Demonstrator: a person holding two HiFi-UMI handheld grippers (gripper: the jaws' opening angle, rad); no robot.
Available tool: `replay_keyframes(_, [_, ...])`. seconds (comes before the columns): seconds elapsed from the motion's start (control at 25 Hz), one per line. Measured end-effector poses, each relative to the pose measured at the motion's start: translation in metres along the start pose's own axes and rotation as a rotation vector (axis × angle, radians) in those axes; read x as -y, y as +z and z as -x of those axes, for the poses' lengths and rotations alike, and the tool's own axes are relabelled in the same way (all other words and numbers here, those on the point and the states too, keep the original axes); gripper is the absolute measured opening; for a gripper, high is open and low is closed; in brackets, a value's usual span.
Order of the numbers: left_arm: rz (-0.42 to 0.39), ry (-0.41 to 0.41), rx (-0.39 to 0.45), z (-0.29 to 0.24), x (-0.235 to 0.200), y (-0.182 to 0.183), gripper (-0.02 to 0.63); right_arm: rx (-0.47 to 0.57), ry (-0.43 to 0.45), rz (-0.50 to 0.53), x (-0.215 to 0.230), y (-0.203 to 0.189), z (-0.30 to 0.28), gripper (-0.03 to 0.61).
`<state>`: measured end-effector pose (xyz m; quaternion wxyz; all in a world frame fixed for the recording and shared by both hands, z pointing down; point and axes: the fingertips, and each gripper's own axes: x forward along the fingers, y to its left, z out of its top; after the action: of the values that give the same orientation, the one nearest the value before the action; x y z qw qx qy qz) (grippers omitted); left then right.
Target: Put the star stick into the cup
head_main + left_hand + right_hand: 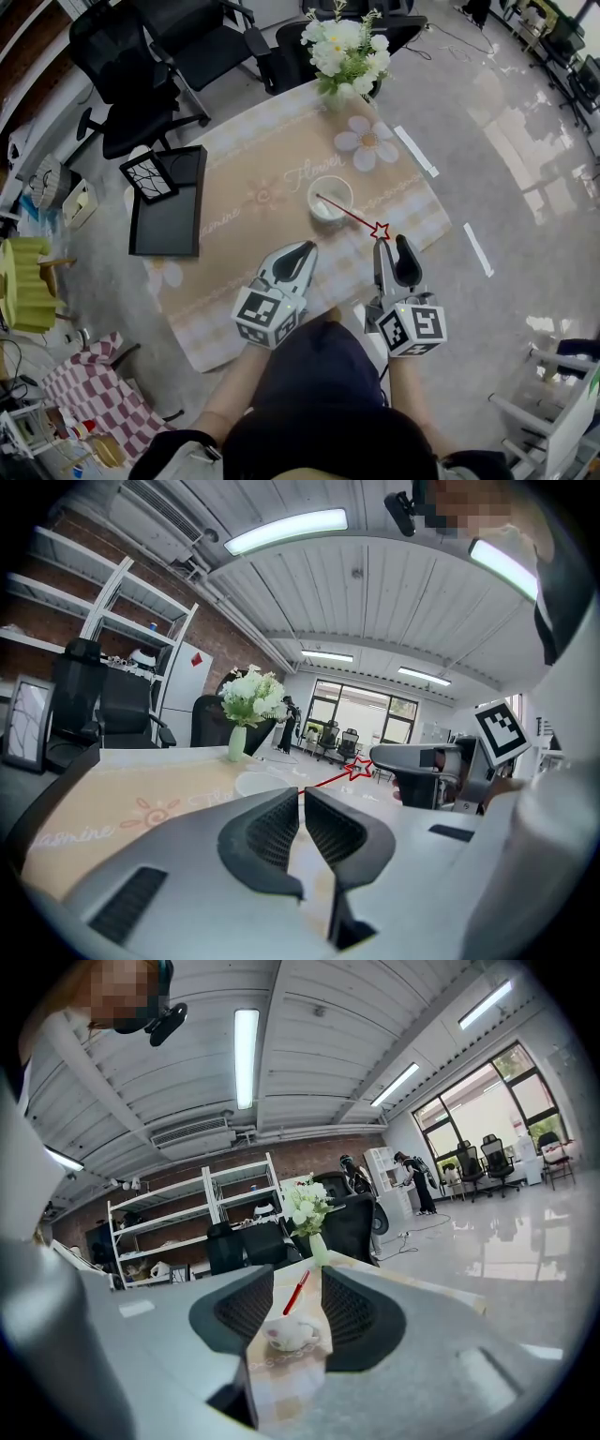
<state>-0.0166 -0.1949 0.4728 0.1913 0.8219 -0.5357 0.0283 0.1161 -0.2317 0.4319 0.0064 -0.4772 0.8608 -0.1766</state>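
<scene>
A white cup (330, 199) stands on the beige flower-print table mat (253, 150). The red star stick (349, 217) rests in it and leans over the rim toward me, its star (380, 230) just off my right gripper's left fingertip. My right gripper (392, 244) is open, with cup (292, 1335) and stick (296, 1291) showing between its jaws at some distance. My left gripper (306, 249) is shut and holds nothing, to the near left of the cup. In the left gripper view the star (357, 768) sits beside the right gripper's jaw.
A vase of white flowers (347, 52) stands at the table's far end. A black tray (169, 211) and a small picture frame (148, 176) lie at the left. Black office chairs (141, 56) crowd the far side. The table's right edge lies close to my right gripper.
</scene>
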Motion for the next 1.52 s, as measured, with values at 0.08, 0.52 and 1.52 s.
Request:
replay_keyframes(0.08, [0.002,0.0,0.007,-0.001,0.002,0.002,0.028,0.01,0.003,0.004,0.0,0.004,0.001,0.149])
replay_keyframes(0.52, [-0.009,0.008,0.042,0.002,0.005,0.013,0.028,0.049,-0.046,0.006,0.009,0.017,0.01,0.147])
replay_keyframes(1.52, [-0.055,-0.027,0.04,-0.016,0.019,0.019,0.028,-0.071,-0.197,0.085,0.046,-0.011,0.022,0.003])
